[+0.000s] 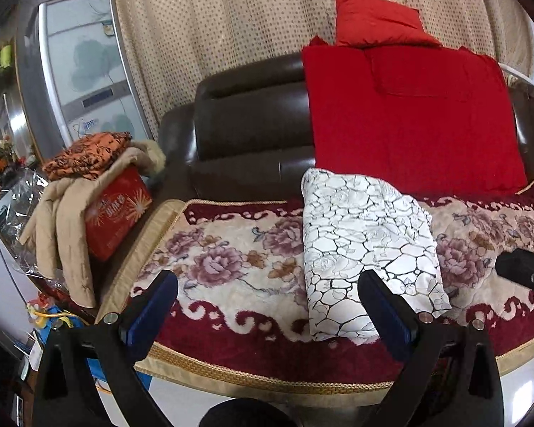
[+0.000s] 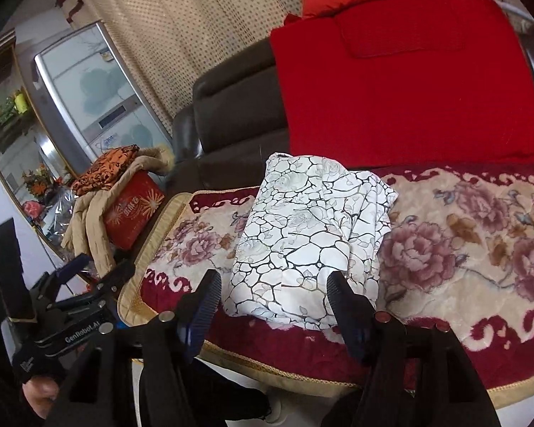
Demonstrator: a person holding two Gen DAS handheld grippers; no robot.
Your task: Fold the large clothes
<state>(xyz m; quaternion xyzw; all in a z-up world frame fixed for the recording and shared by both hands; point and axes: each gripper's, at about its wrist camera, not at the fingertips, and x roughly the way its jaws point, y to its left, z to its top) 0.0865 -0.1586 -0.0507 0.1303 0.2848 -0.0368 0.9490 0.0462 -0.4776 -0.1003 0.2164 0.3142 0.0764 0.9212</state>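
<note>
Jaws apart; white garment (image 2: pixel 302 238) folded

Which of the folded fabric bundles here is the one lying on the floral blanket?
The white folded cloth with the black cracked-stone pattern. The orange patterned bundle sits off to the left, on a beige coat draped over a red box.

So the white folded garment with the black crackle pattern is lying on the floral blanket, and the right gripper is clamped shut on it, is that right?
Not quite. The white crackle-pattern garment does lie folded on the floral blanket, but the right gripper is not clamped on it. The right wrist view shows its jaws standing open, holding nothing, with the garment lying on the blanket beyond them.
</note>
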